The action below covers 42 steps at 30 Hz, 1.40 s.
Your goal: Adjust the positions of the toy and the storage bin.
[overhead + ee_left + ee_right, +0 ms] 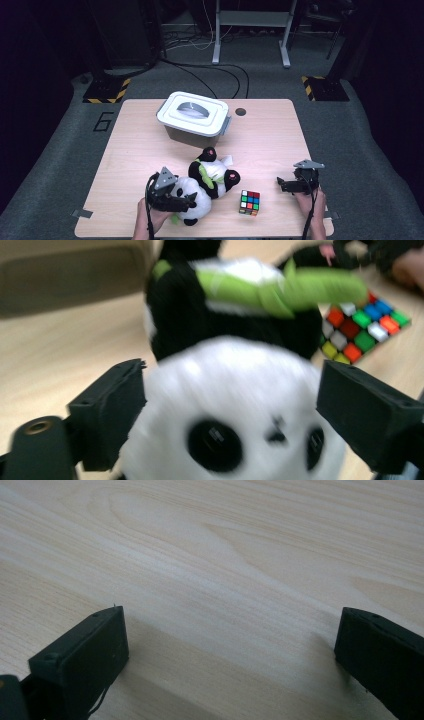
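Nearest you, the left tongs stand apart, straddling the white head of the black-and-white plush panda (pads not visibly pressing) at the front of the pale wooden counter. Expect a light, soft, compressible load; grip the head squarely. Right tongs stand apart, empty. Dark carpeted floor surrounds the counter.

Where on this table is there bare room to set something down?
Bare wood runs left of the lidded bin and along the table, and between cube and right gripper. The near middle is crowded: pandas, left gripper.
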{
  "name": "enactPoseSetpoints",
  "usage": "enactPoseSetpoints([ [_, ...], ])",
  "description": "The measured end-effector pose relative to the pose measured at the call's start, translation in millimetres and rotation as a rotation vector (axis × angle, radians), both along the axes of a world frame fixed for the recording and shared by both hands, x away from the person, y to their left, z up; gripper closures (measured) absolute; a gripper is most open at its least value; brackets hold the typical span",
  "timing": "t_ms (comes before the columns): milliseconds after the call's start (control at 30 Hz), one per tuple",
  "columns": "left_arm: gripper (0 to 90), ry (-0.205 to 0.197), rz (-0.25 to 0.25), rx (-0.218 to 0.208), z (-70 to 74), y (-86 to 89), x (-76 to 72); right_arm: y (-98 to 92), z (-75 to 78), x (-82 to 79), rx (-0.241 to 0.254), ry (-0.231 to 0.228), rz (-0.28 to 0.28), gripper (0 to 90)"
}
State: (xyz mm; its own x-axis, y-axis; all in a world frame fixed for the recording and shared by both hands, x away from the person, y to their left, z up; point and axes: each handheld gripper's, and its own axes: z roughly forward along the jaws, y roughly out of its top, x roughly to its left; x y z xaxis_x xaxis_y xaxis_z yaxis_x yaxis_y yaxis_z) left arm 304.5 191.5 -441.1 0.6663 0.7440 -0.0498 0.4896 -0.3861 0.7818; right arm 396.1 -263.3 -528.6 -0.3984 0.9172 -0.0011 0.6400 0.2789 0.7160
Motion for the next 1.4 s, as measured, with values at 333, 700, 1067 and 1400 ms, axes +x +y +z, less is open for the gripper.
enactPoseSetpoints([
  [333,47.8,-0.115,-0.011,-0.011,-28.9,1.3,-23.7,0.3,0.0,-0.1,0.002,0.002,-0.004,0.1],
  [700,60.5,-0.054,-0.155,-0.049,-16.8,30.0,-1.1,0.1,0.0,-0.3,0.000,0.000,-0.006,0.1],
  [1067,49.6,0.013,-0.175,-0.004,-5.6,66.5,17.8,0.2,0.0,-0.4,0.001,0.000,-0.010,0.1],
  [1400,25.9,-0.063,-0.017,-0.199,29.8,21.7,9.6,0.2,0.0,-0.4,0.001,0.000,-0.012,0.1],
])
